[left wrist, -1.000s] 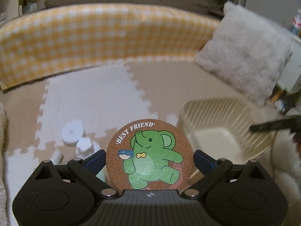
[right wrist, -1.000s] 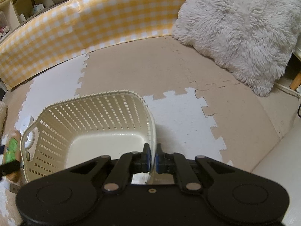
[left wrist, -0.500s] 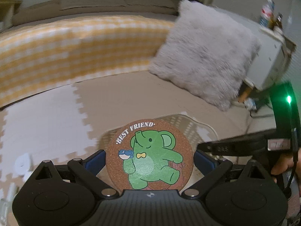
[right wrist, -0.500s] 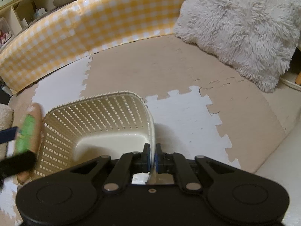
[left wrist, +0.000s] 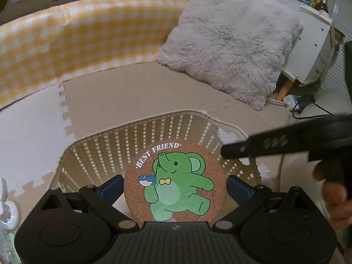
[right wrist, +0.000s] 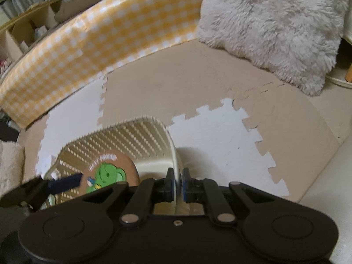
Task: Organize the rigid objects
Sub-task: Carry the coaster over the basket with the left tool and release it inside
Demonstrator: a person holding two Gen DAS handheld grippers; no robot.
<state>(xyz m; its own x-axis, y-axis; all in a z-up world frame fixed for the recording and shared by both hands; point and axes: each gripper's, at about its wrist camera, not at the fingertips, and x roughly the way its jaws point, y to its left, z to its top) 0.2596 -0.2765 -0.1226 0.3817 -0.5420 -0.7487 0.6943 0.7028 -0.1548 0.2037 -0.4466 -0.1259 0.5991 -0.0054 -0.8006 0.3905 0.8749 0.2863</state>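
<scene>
A round cork coaster (left wrist: 175, 181) printed with a green elephant and "BEST FRIEND" is clamped edge to edge in my left gripper (left wrist: 175, 186). It hangs over the inside of a cream slatted basket (left wrist: 136, 136). In the right wrist view the same coaster (right wrist: 107, 172) shows above the basket's (right wrist: 123, 136) left half, carried by the left gripper (right wrist: 66, 181). My right gripper (right wrist: 178, 181) is shut on the basket's right rim, which runs between its blue pads. In the left wrist view the right gripper's black finger (left wrist: 264, 145) crosses from the right, with a hand behind it.
Beige and white foam puzzle mats (right wrist: 220, 136) cover the floor. A yellow checked bolster (left wrist: 77, 39) runs along the back, a fluffy grey cushion (left wrist: 231, 44) leans at the back right. White small objects (left wrist: 7, 211) lie at the far left. A white cabinet (left wrist: 312, 44) and cables stand right.
My left gripper carried the coaster rightward from beside the basket to above its inside. The right gripper stayed on the basket rim and rolled slightly.
</scene>
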